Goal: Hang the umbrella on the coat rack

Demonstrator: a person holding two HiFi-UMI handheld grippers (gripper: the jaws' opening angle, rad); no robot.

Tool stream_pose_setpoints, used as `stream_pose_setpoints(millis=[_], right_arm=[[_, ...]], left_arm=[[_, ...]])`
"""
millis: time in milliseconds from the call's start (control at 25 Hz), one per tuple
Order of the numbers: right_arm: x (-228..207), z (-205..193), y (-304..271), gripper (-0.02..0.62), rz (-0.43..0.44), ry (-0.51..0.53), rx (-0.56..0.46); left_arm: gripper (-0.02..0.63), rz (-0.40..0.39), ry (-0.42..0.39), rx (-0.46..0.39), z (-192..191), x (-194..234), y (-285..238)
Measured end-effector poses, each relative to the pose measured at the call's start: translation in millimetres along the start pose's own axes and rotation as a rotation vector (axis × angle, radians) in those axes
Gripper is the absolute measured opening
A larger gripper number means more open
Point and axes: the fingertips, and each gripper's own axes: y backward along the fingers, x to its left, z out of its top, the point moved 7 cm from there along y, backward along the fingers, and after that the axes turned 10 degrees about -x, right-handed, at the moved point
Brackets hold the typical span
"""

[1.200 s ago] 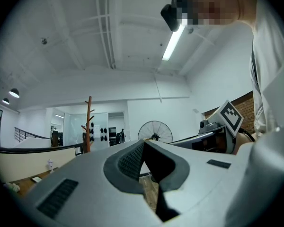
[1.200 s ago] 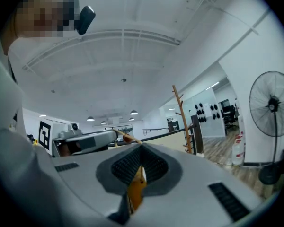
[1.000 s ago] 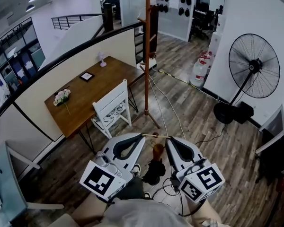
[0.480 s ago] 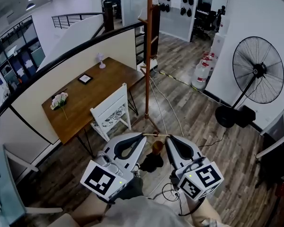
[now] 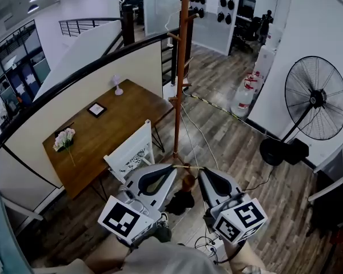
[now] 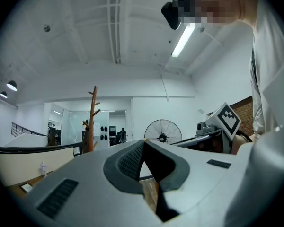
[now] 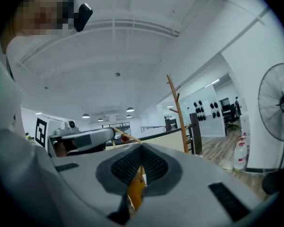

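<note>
The coat rack is a tall orange-brown pole with side pegs, standing on the wood floor ahead of me. My left gripper and right gripper are both shut on the ends of a thin tan strap stretched between their tips. Below the strap hangs the umbrella, black with a brown handle. In the left gripper view the shut left gripper points toward the coat rack. In the right gripper view the right gripper holds the strap, with the coat rack beyond.
A wooden table with flowers and a white chair stand to the left of the rack. A big standing fan and water bottles are at the right. Cables run across the floor. A railed half wall runs behind the table.
The rack and floor have shifted in the head view, so the rack's pegs now show higher up. Both grippers stay shut on the strap, and the umbrella hangs a little nearer the rack's foot.
</note>
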Motion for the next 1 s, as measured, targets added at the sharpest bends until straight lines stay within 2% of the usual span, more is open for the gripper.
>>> stream_pose_setpoints(millis=[240,440,760,1000], right_arm=[[-33,4,-74,0.003,-0.021,0.006,-0.012],[-57,7,-125,0.003,-0.029,0.018,-0.028],[-92,18,-192,0.003,-0.043,0.04,-0.079],[-119,46,-229,0.003,0.004,0.09,-0.134]], left_arm=[[0.0,-0.035,0.015,-0.018,-11,75,-46],[0.0,-0.068,0.081,-0.041,-21,133,-81],[0.0,-0.097,0.017,-0.058,-19,192,-126],[0.0,-0.091,-0.051,-0.127,-4,224,-166]])
